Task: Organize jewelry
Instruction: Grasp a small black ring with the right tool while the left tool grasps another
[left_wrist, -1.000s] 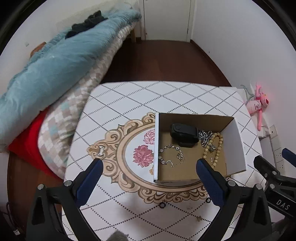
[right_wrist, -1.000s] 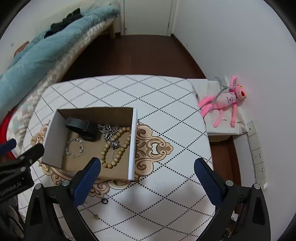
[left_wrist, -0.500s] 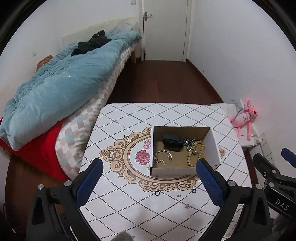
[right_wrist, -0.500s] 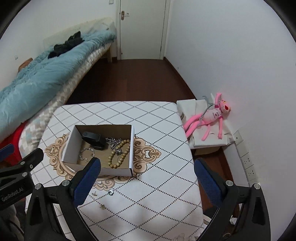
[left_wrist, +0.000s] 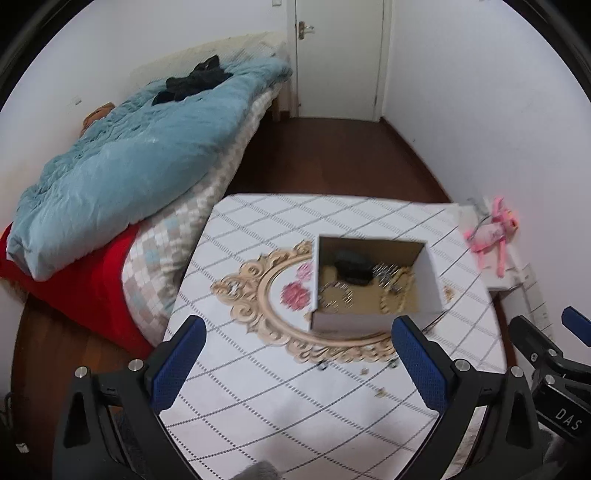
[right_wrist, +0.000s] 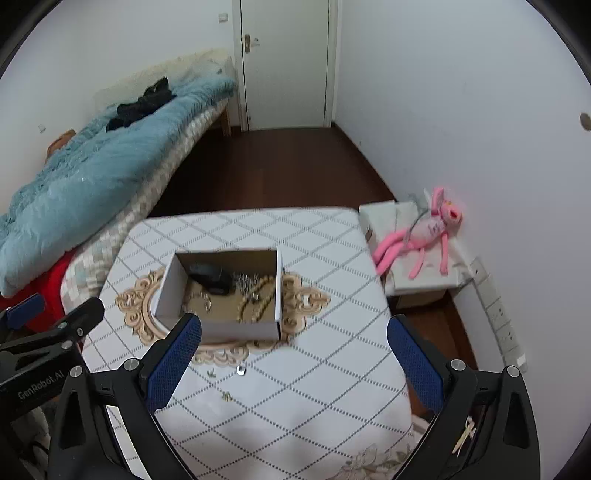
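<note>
left wrist: left gripper (left_wrist: 295, 360) spread wide, empty, above white diamond-patterned table (left_wrist: 258, 406) | open white cardboard box (left_wrist: 373, 282) ahead, nearer its right finger, holding beige bead bracelet (left_wrist: 397, 291), black object, chains || right wrist: right gripper (right_wrist: 293, 360) spread wide, empty | box (right_wrist: 221, 295) ahead by its left finger | small rings (right_wrist: 241, 370) on table between fingers
</note>
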